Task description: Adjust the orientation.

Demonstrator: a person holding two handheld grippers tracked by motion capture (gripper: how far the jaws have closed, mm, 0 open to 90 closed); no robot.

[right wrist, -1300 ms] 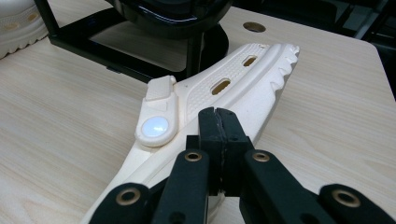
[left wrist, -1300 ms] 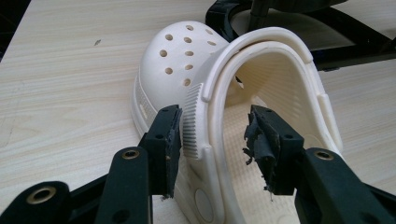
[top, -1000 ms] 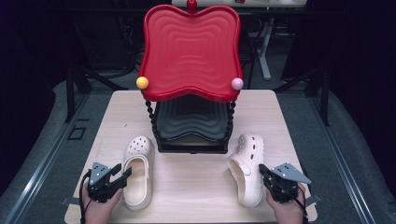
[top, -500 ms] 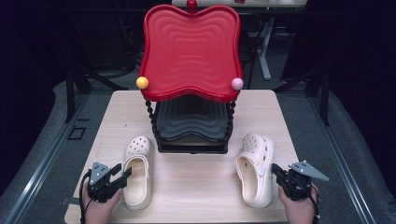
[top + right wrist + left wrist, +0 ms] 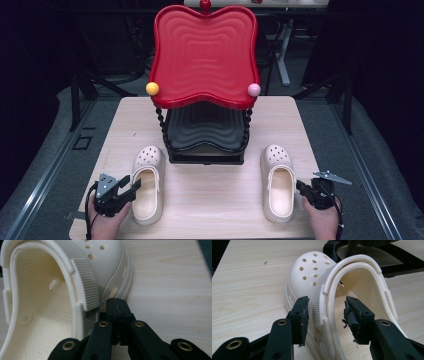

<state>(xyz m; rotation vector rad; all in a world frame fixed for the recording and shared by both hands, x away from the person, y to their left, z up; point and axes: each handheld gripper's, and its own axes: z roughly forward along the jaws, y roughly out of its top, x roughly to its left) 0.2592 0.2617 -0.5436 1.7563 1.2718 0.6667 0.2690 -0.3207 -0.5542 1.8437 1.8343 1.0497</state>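
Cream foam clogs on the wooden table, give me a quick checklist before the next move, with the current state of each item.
1. Left gripper open, jaws straddling the side wall of the left cream foam clog: ok.
2. Left jaws closed on that wall: not ok, gaps show.
3. Right gripper shut beside the right cream foam clog, holding nothing: ok.
4. Both clogs flat, toes toward the red and black two-tier tray stand: ok.
5. Black lower tray free of shoes: cannot tell.

No lettering, brand mark, number or sign can be read anywhere. The round boss low on the side of the left clog (image 5: 323, 350) (at about 6 o'clock in the left gripper view) looks blank, and the wooden surface (image 5: 210, 200) carries no label.
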